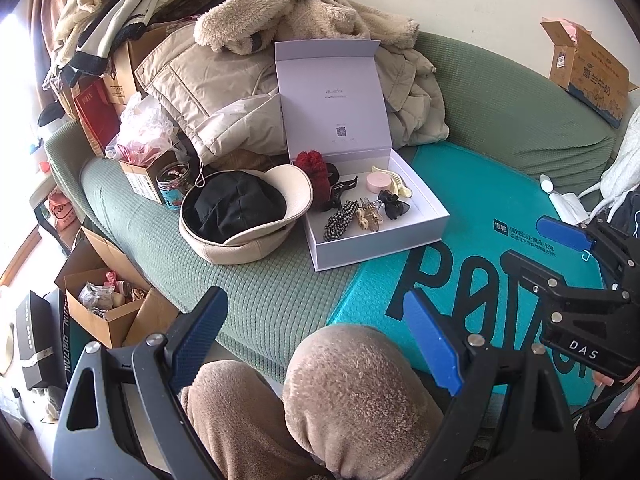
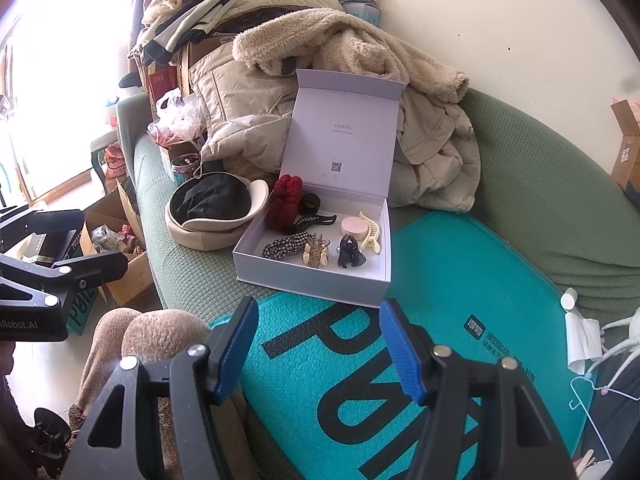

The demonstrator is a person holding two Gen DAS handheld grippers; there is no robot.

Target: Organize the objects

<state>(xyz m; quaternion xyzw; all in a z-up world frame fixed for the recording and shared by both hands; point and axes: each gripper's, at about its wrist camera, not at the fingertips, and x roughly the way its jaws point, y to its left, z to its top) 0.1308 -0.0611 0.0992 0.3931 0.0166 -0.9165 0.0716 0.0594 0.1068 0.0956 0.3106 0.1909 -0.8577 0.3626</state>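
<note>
Green textured sofa (image 2: 540,208) w/ teal foam mat (image 2: 460,280); open white cardboard box (image 2: 312,280) at mat's edge, coats behind. Left claw (image 1: 316,334) & right claw (image 2: 318,350) both apart, empty.

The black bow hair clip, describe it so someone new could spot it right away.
On the green sofa sits an open white box. The black bow hair clip lies inside, below the pink round case. Unlike its neighbours, it is sheer dark fabric.
</note>
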